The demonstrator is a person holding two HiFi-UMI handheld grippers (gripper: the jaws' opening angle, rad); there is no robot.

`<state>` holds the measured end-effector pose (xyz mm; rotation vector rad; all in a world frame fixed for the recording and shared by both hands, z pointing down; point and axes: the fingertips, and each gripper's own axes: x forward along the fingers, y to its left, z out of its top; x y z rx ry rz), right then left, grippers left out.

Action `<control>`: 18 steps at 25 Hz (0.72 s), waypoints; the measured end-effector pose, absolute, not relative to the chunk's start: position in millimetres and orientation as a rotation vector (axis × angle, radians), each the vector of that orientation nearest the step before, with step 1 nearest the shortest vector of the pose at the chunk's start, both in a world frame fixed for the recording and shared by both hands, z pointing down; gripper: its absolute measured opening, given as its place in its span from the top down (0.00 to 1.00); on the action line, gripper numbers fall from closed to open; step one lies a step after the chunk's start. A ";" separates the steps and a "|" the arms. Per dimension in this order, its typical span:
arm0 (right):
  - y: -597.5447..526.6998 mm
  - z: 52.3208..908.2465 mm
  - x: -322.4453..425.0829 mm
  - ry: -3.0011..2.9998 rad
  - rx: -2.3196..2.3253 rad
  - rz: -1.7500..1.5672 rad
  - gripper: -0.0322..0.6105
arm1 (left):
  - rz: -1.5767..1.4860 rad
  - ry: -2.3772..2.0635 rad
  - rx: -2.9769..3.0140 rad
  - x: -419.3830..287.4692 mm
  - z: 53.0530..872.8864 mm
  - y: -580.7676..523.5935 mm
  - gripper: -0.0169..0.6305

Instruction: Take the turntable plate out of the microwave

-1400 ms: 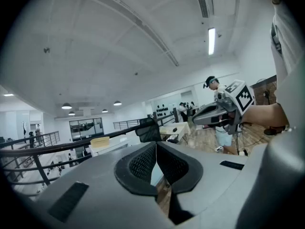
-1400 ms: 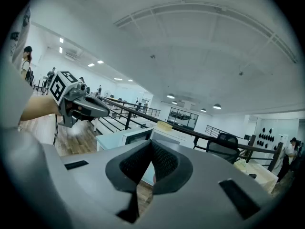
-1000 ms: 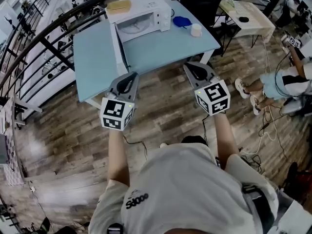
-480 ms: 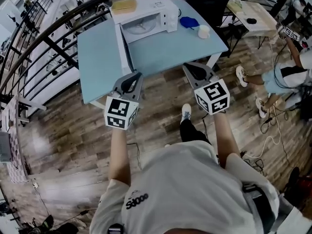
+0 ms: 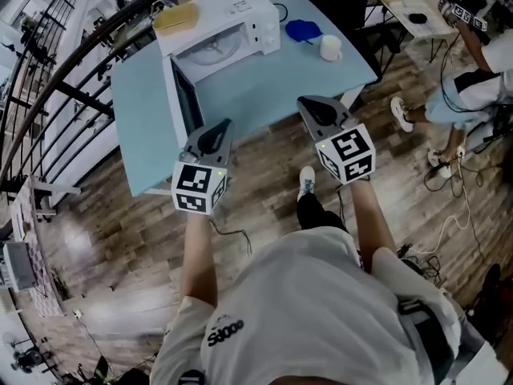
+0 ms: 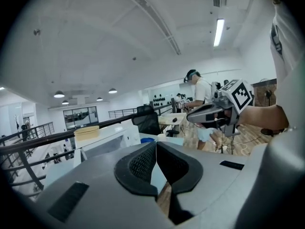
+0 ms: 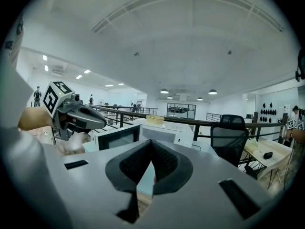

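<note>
Stepping closer has brought my left gripper (image 5: 213, 137) and right gripper (image 5: 319, 112), both clenched empty, to the table (image 5: 264, 87) edge, the turntable plate (image 5: 215, 50) still inside the open microwave (image 5: 240, 10) at the left's twelve o'clock: reaching in comes next.

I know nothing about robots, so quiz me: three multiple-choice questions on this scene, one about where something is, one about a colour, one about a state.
1. Where is the turntable plate relative to the microwave?
A) on top of it
B) inside it
C) beside it

2. What colour is the table?
A) red
B) black
C) light blue

3. How is the microwave door?
A) shut
B) swung open
C) taken off

Answers:
1. B: the round plate shows inside the open cavity.
2. C: the head view shows a pale blue top.
3. B: the door stands out from the front, leaving the cavity in view.
</note>
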<state>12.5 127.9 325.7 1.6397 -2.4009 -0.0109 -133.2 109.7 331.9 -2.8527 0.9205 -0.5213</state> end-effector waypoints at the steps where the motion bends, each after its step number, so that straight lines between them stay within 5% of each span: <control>1: 118.7 329.2 24.9 -2.394 1.646 0.009 0.95 | -0.528 0.914 -2.857 -120.5 333.0 98.0 0.95; 18: -76.0 358.4 150.4 -2.484 1.304 0.109 0.95 | -0.489 1.311 -2.869 -3.7 344.5 -107.9 0.94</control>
